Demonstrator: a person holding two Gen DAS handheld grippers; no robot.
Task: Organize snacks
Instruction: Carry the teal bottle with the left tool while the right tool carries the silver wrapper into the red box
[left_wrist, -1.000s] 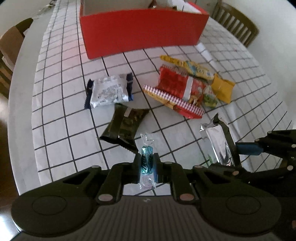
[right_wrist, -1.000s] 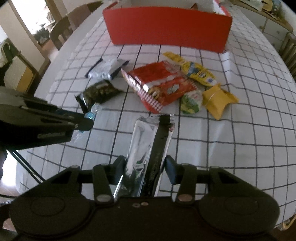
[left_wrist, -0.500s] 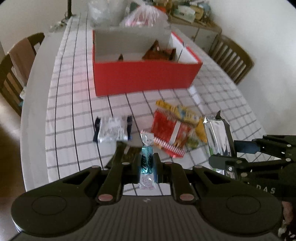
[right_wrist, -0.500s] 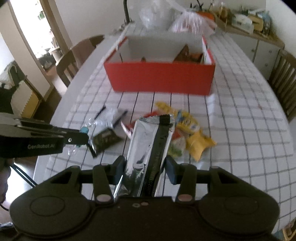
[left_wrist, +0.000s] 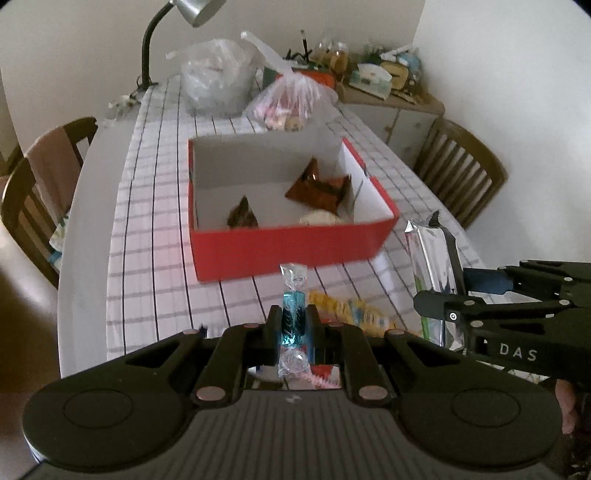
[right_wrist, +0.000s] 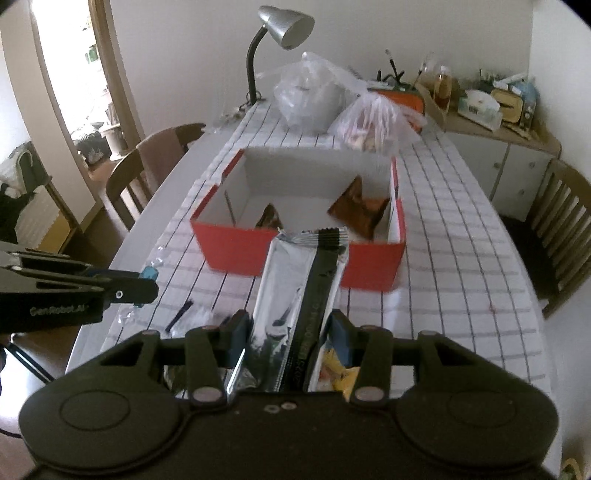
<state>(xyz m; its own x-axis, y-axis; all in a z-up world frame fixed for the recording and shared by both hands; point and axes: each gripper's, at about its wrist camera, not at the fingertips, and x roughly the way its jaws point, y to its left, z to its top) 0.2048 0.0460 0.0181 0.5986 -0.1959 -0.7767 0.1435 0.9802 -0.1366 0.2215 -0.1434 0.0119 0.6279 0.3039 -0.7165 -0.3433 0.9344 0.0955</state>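
Left tool (left_wrist: 293, 326) pinches blue candy (left_wrist: 293, 319); right tool (right_wrist: 291, 332) grips silver bar (right_wrist: 295, 295).

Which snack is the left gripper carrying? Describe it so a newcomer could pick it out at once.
Start at the red box on the checked tablecloth; just in front of it the left gripper hangs above the table. Pinched upright between its fingers is a small twist-wrapped candy. Its blue middle and clear twisted ends distinguish it from the long silver bar alongside.
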